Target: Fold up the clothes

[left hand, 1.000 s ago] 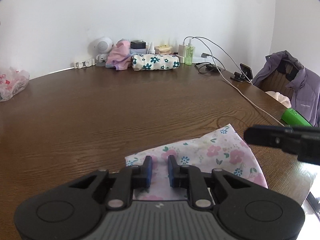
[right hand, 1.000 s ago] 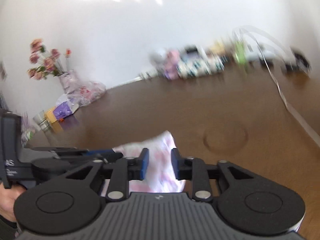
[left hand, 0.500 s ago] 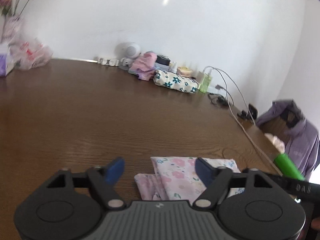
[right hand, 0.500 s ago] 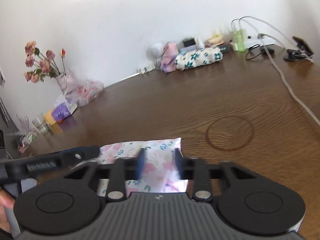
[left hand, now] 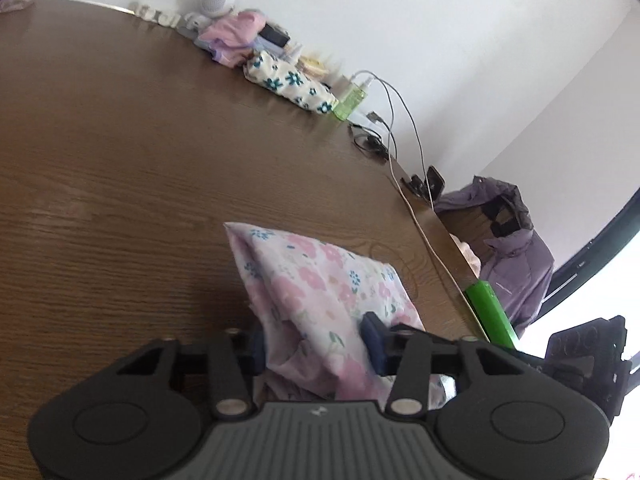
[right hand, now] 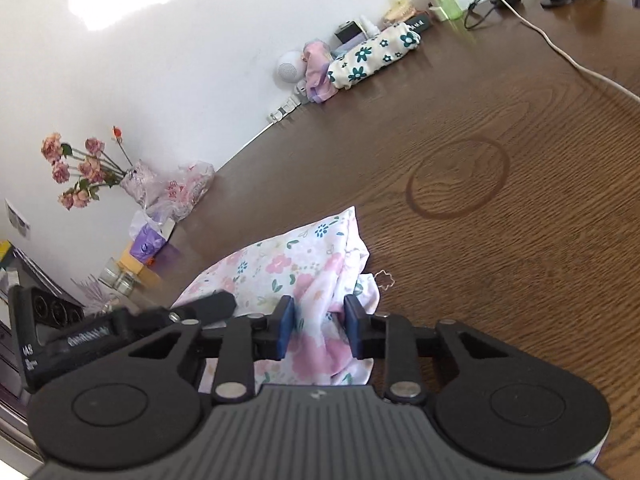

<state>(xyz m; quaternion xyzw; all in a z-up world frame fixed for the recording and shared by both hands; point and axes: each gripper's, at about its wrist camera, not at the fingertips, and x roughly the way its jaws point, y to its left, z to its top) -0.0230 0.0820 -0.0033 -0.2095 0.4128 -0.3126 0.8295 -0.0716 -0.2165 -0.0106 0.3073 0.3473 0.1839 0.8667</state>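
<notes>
White cotton garment with pink floral print, bunched in compact bundle on dark wood table, near ring stain. Left gripper and right gripper: jaws parted, cloth between, not visibly pinched. Advice: close on matching edges, keep layers aligned.

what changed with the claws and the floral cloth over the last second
The left claw, which opened wide half a second ago, now has the floral cloth bunched between its pads. The right claw has widened around the cloth too. Both views have tilted. The cloth stays on the table; the clutter by the wall is unmoved.
</notes>
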